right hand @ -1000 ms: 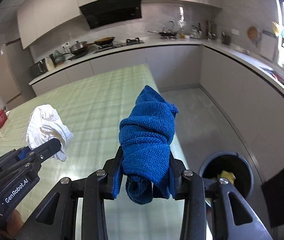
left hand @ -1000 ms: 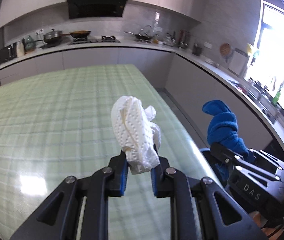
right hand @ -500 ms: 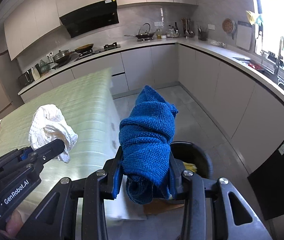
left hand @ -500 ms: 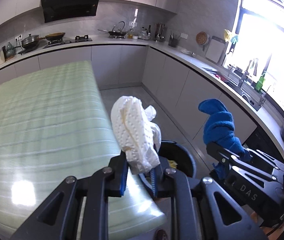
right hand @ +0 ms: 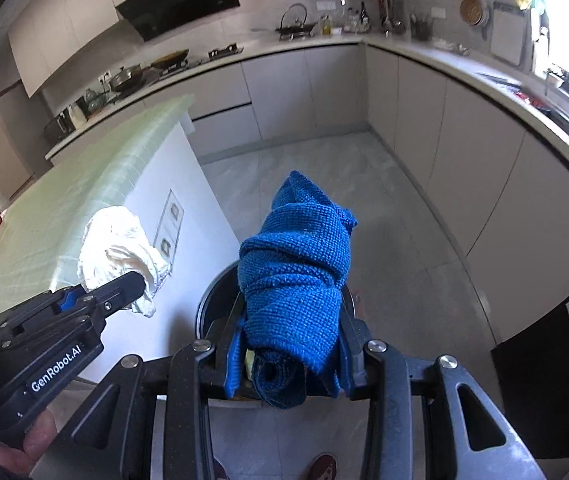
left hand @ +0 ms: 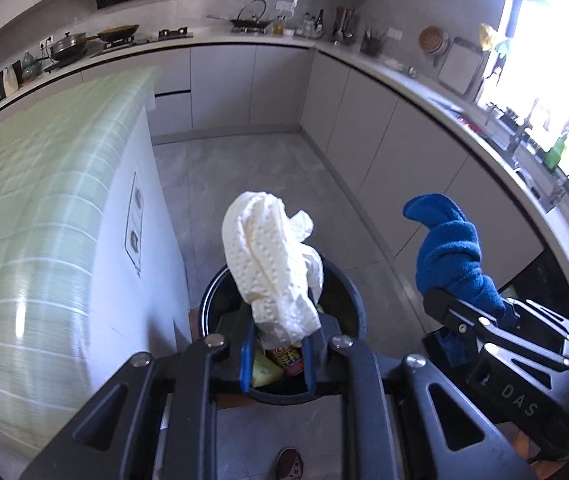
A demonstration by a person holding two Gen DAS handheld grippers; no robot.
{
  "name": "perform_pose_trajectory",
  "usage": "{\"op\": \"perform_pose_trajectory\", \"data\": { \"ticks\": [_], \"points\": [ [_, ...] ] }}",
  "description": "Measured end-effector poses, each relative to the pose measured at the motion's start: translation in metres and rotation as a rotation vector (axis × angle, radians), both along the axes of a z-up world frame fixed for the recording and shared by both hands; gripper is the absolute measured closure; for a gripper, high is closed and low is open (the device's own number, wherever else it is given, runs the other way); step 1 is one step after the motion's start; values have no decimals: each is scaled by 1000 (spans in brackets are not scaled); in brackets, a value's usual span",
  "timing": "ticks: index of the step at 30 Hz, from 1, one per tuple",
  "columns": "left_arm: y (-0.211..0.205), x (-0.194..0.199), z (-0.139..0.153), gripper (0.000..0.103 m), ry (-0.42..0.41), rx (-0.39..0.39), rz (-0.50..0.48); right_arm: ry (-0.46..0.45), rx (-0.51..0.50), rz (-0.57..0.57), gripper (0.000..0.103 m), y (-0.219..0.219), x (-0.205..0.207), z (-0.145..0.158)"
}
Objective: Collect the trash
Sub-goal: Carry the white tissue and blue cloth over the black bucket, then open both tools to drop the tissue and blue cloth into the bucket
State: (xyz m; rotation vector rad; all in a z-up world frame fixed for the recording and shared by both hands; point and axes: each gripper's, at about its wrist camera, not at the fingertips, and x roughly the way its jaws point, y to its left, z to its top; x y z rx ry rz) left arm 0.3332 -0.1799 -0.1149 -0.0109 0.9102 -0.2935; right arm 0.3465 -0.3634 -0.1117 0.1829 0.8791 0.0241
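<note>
Above the dark bin (left hand: 280, 312), the left gripper (left hand: 278, 350) clamps a crumpled paper towel (left hand: 272, 268); the right gripper (right hand: 288, 360) clamps a rolled blue cloth (right hand: 296, 276). Both loads look light and soft, gripped at their lower ends.

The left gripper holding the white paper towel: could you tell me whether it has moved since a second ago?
Yes. The left gripper went from over the green table to above the bin.
</note>
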Motion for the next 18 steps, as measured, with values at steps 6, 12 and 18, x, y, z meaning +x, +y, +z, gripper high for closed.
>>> {"op": "perform_pose_trajectory", "data": {
  "ticks": [6, 12, 18],
  "points": [
    [-13, 14, -34, 83, 53, 31, 24, 64, 7, 66, 63, -3, 25, -49],
    [-21, 36, -68, 74, 113, 64, 35, 121, 33, 130, 60, 0, 60, -88],
    [-25, 54, -89, 44, 156, 101, 92, 171, 1, 151, 40, -2, 93, -113]
  ]
}}
